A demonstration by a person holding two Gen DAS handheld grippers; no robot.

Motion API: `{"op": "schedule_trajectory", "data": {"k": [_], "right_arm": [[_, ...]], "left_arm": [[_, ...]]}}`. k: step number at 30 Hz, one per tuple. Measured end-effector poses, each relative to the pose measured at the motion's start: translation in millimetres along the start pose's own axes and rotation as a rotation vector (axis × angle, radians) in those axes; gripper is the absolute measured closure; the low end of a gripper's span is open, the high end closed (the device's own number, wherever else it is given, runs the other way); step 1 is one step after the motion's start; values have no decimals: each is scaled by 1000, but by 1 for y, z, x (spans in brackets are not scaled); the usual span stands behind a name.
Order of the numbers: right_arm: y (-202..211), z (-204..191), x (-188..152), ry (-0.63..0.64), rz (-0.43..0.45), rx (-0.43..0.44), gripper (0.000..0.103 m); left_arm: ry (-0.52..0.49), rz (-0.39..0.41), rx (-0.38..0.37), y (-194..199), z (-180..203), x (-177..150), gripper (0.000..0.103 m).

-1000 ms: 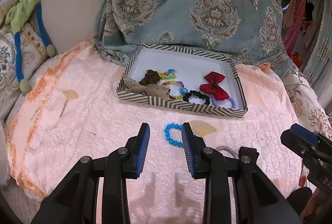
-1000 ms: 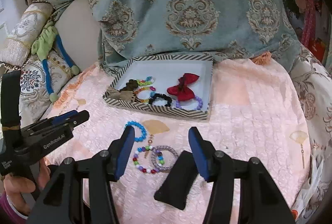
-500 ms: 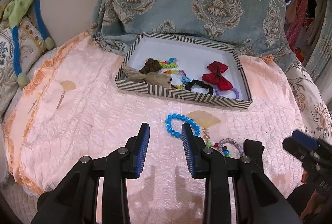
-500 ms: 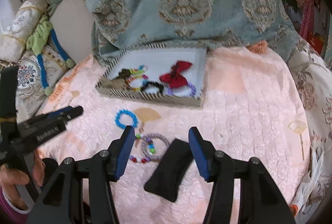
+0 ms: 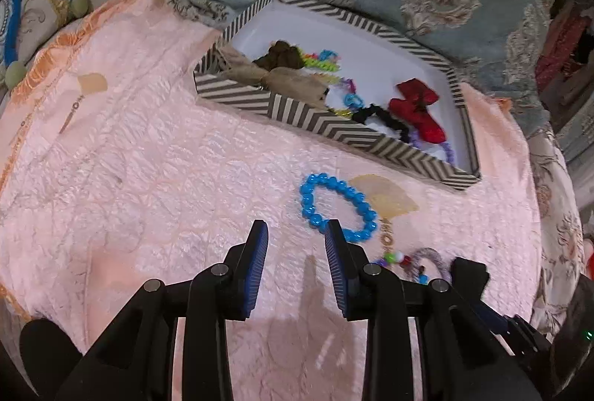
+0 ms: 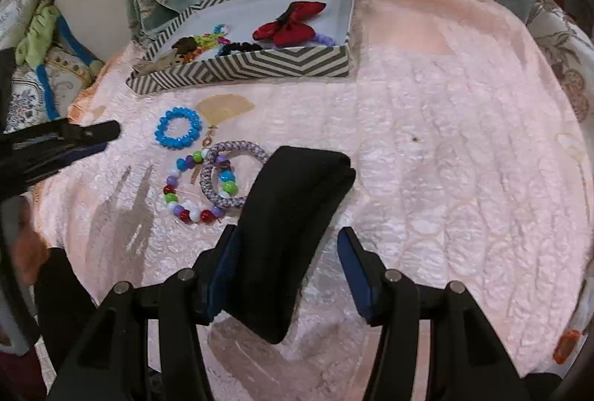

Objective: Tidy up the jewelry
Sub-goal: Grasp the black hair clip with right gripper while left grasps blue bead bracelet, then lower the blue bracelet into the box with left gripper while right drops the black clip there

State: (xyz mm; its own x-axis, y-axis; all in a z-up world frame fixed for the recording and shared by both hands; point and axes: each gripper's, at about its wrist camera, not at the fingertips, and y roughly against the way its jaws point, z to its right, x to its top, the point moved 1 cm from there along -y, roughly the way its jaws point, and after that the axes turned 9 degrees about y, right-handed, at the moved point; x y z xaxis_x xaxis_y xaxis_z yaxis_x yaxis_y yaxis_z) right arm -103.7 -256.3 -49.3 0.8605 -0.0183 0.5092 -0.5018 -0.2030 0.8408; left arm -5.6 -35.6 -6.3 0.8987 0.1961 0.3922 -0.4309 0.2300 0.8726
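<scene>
The left tongs [image 5: 296,229] stand open and empty over the pink surface [image 5: 148,178], with the blue bracelet [image 5: 336,206] just ahead of their right finger. The right tongs [image 6: 287,236] are open too; a black pouch [image 6: 293,226] lies between them against the left pad, the bead bracelet [image 6: 185,200] and braided ring [image 6: 232,178] ahead-left, the striped box [image 6: 260,65] beyond.

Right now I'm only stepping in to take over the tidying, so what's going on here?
A person with a claw in each hand is sorting jewelry into the striped box, which already holds a red bow. The left claw is open beside the blue bead bracelet. The right claw is open around a black pouch. A multicolored bead bracelet and braided band lie loose.
</scene>
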Motion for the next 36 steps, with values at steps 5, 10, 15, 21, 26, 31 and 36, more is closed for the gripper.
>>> {"op": "schedule_trajectory", "data": {"k": [5,10,15,21,26,31,36], "right_arm": [[-2,6,0,0,23,20,51],[-6,10,4,-6,29,39,51],[-7,14,5,-15,46,60,51],[-5,21,2,-30,70,80,68],[2,21,2,-23,94,90,84],[12,21,4,-15,117,84,86],[25,23,8,-24,144,92,86]], "left_arm": [[-6,-6,34,-19,4,3,88],[-10,-20,49,-34,9,7,88],[-9,-42,59,-49,14,10,88],[-17,-26,51,-58,16,12,88],[-23,-17,39,-60,12,16,103],[-3,-25,7,-50,6,15,103],[-16,-2,-32,-30,9,15,103]]}}
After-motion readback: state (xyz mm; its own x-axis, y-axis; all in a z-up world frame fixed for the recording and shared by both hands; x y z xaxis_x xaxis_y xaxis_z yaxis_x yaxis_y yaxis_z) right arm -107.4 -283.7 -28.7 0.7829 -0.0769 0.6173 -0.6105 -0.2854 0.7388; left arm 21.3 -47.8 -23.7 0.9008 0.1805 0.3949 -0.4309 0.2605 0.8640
